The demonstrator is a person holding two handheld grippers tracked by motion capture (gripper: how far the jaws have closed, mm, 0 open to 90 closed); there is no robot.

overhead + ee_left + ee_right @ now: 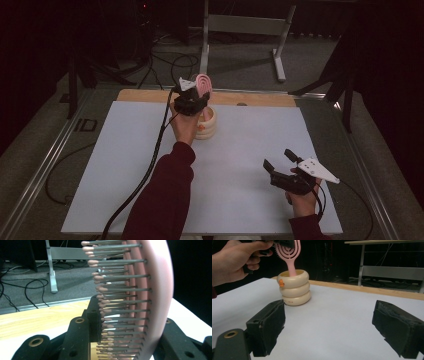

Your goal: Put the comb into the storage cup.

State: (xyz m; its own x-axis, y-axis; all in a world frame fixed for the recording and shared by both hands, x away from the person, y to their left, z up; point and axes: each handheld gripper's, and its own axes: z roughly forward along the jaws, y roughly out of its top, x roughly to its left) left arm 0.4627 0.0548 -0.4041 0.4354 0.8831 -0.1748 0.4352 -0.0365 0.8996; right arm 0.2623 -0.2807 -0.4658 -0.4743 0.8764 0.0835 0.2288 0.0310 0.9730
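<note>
Black jaws of the right gripper (329, 327) stand wide apart w/ nothing between them; it hovers low over the white table sheet (240, 150), well to the near right of the holder (294, 290), idle.

Step in hand, as I read it: hairbrush (289, 252) going into or coming out of the holder, can't tell which. Left gripper (192, 97) sits right above the holder, jaws clamped across the brush head, bristles (117, 302) on one side and the pink back on the other. Handle points down, and its tip is already inside the holder's mouth.

Next move, if it's insertion: lower straight, keep the handle centred in the opening so it doesn't catch the rim and tip the holder, then let go. If removal: lift straight up, clear of the rim.

Looks: brush is pale pink, oval head w/ open looped slots, grey pins w/ pink ball tips. Holder is cream, three stacked rings, small orange spot on the side, standing upright near the far wood edge (150, 95).
</note>
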